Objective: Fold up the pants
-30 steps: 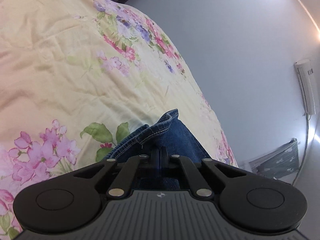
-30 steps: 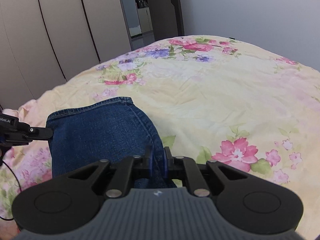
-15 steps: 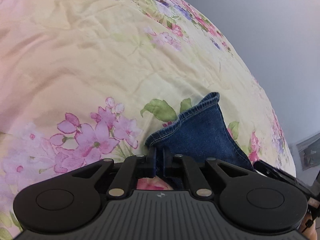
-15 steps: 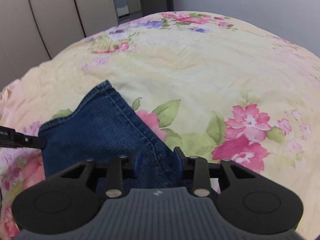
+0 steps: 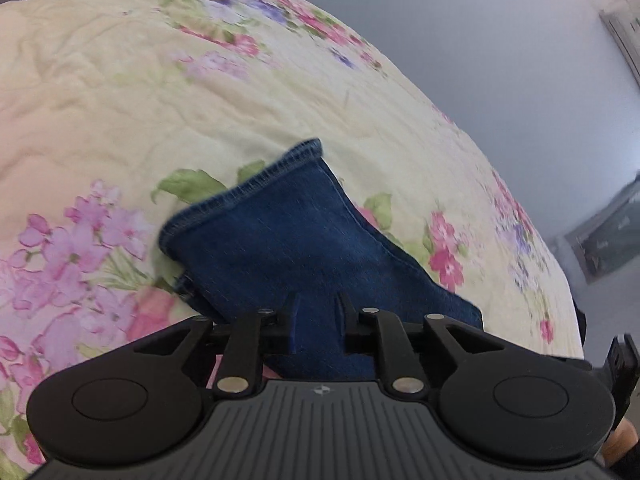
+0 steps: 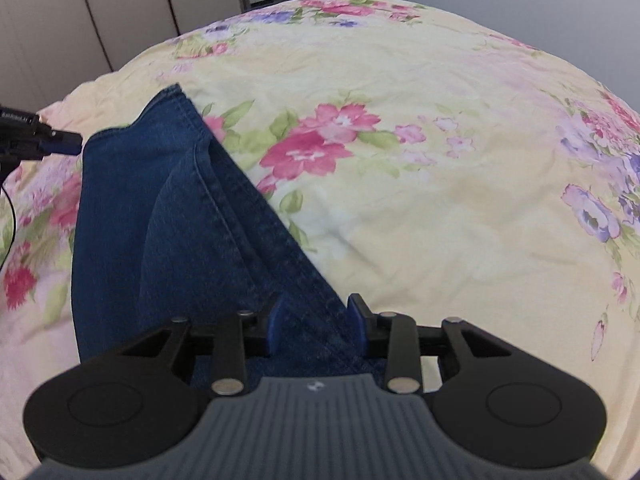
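Setting: a bed under a pale yellow floral bedspread, grey wall behind, wardrobe doors far left.
Pants: blue denim jeans lie on the near-left of the bedspread, hem pointing away.
Left gripper: jaws parted, just been opening; denim lies between them, pads not pressing.
Right gripper: jaws apart over the jeans' seam edge, nothing clamped.
Since a second ago: both grippers were clamped on lifted denim; the cloth now lies released and flatter.
Risk: a soft ridge beside the seam may set into a lopsided fold if not smoothed, and either finger could snag and drag the layer when pulling away.
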A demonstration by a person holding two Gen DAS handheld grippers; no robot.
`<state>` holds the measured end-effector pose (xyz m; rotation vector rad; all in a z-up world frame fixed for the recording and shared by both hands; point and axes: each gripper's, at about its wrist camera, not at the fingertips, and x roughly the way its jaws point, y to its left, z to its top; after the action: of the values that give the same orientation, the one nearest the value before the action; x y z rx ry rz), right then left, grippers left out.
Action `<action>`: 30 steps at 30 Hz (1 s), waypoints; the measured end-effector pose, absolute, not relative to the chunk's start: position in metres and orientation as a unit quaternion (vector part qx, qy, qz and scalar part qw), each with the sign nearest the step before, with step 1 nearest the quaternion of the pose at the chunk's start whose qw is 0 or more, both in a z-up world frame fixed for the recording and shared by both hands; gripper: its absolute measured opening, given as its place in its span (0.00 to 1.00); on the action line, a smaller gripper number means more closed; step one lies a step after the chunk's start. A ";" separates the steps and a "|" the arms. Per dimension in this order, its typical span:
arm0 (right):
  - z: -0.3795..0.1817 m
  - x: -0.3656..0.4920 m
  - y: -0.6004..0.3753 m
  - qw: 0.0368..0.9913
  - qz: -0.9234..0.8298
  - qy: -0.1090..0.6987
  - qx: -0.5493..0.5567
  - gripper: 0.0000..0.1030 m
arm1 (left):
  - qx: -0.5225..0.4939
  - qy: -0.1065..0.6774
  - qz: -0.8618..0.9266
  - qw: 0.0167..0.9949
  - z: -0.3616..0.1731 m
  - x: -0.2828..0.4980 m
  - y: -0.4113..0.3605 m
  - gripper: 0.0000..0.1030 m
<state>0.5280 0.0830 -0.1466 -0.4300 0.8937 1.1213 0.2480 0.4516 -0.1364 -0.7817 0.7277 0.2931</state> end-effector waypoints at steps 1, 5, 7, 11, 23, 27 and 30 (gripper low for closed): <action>-0.152 0.526 0.085 0.727 0.516 0.404 -0.206 0.29 | -0.361 0.354 0.134 0.852 -0.139 0.253 0.445 0.19; -0.170 0.518 0.099 0.705 0.533 0.396 -0.248 0.23 | -0.336 0.382 0.128 0.851 -0.152 0.268 0.431 0.26; -0.172 0.517 0.100 0.697 0.540 0.396 -0.254 0.04 | -0.334 0.394 0.135 0.846 -0.159 0.273 0.430 0.26; -0.151 0.523 0.082 0.716 0.555 0.361 -0.220 0.00 | -0.351 0.392 0.142 0.838 -0.169 0.272 0.435 0.26; -0.178 0.527 0.097 0.773 0.457 0.368 -0.243 0.07 | -0.366 0.390 0.171 0.827 -0.175 0.265 0.447 0.06; -0.154 0.522 0.073 0.809 0.434 0.355 -0.177 0.19 | -0.380 0.368 0.178 0.830 -0.169 0.253 0.455 0.15; -0.127 0.496 0.027 0.840 0.405 0.338 -0.127 0.19 | -0.379 0.355 0.178 0.836 -0.166 0.250 0.454 0.23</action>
<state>0.4965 0.0271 -0.1271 -0.2683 0.7155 0.8552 0.2504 0.4538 -0.1658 -0.8020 0.7518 0.3760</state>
